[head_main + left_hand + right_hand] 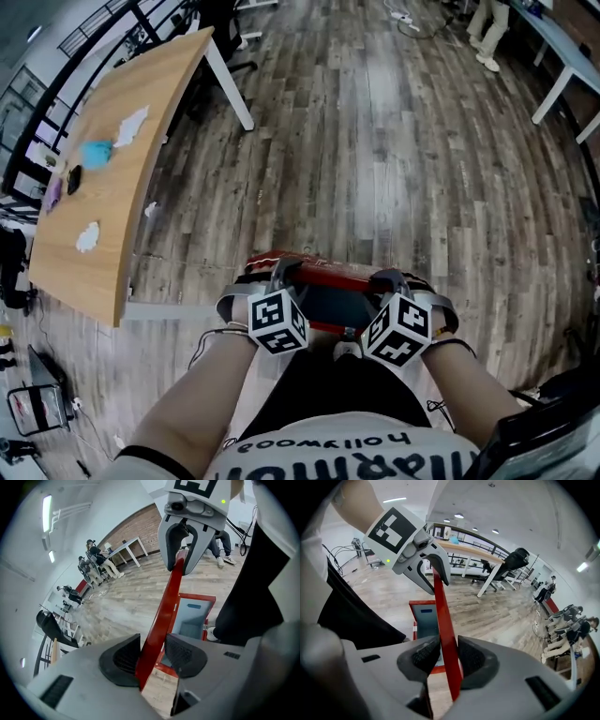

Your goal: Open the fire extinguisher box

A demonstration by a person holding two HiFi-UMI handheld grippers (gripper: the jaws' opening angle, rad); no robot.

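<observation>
The red fire extinguisher box (pixel 328 305) lies on the wooden floor right in front of the person. Its red lid (pixel 319 270) is lifted up on edge. My left gripper (pixel 278 272) and right gripper (pixel 389 278) each clamp the lid's raised edge, one toward each end. In the left gripper view the lid (pixel 164 611) runs between my left gripper's (pixel 152 656) pads up to the right gripper (pixel 185 550). The box's pale grey inside (pixel 192 616) shows below. In the right gripper view the lid (pixel 443 616) sits between the right gripper's (pixel 447 656) pads, with the left gripper (pixel 433 576) at its far end.
A long wooden table (pixel 122 187) with small items stands to the left, a white desk (pixel 562 47) at the far right. Seated people (pixel 96 562) and an office chair (pixel 513 559) are farther off. The person's dark-clothed legs are close behind the box.
</observation>
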